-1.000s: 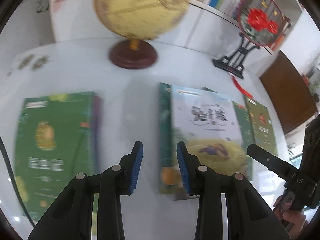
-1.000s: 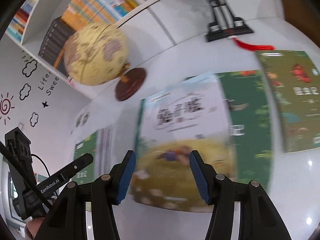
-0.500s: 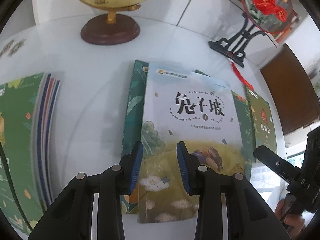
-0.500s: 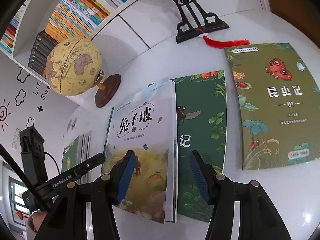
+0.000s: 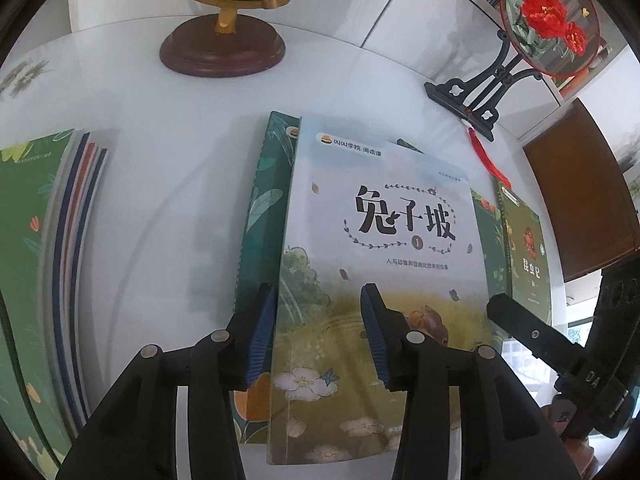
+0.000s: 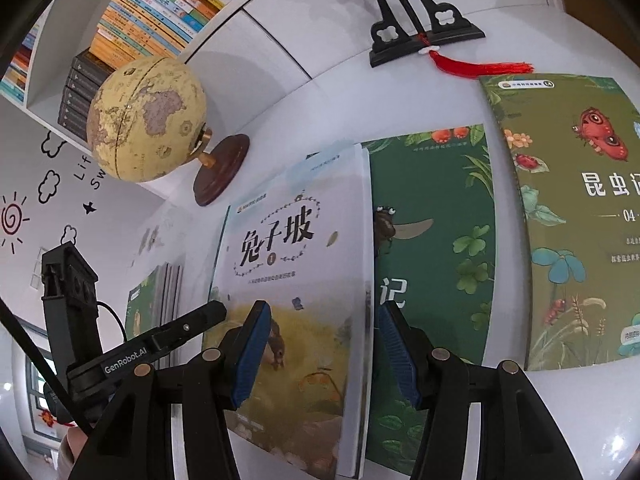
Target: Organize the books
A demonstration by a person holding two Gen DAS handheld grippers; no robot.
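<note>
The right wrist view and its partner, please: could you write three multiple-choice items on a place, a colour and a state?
1. Where does the white rabbit book lie?
A. on a dark green book
B. under the globe
C. on the shelf

2. What colour is the tassel at the fan stand?
A. blue
B. red
C. yellow

3. How does the right gripper stand?
A. shut on the globe
B. open over the white book's right edge
C. gripping the tassel

Key: A, green cover shows beside and beneath it; B, the tassel is bright red; B, its pads are apart and touch nothing.
</note>
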